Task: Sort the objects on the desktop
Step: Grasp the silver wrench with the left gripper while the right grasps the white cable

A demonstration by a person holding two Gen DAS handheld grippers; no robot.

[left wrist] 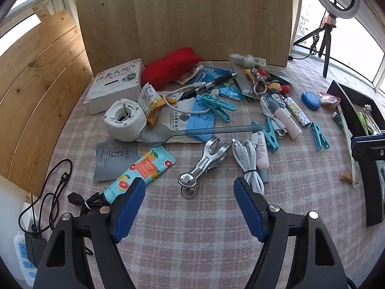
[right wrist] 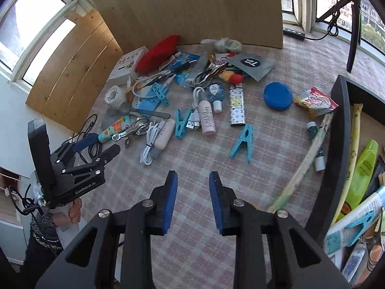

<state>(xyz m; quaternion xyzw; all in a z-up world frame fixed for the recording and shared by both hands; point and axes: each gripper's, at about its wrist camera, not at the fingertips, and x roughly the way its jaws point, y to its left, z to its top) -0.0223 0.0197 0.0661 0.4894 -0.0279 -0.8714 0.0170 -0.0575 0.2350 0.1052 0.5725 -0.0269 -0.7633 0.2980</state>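
The left gripper (left wrist: 190, 207) stands wide with nothing between its blue pads. Just ahead of it lies a metal clip (left wrist: 203, 165), its long axis slanting away to the right, ring end nearest and forked jaws farthest. A tube (left wrist: 142, 173) marked "GEOMOL" touches the left pad. Beyond lie a grey spoon (left wrist: 199, 132) set crosswise, handle pointing right, and farther off a white book (left wrist: 115, 84).

The right gripper (right wrist: 193, 200) is narrow and holds nothing over bare checked cloth (right wrist: 192, 252). Ahead of it lies a teal peg (right wrist: 243, 143). The tool body on its left reads "GenRobot.AI".
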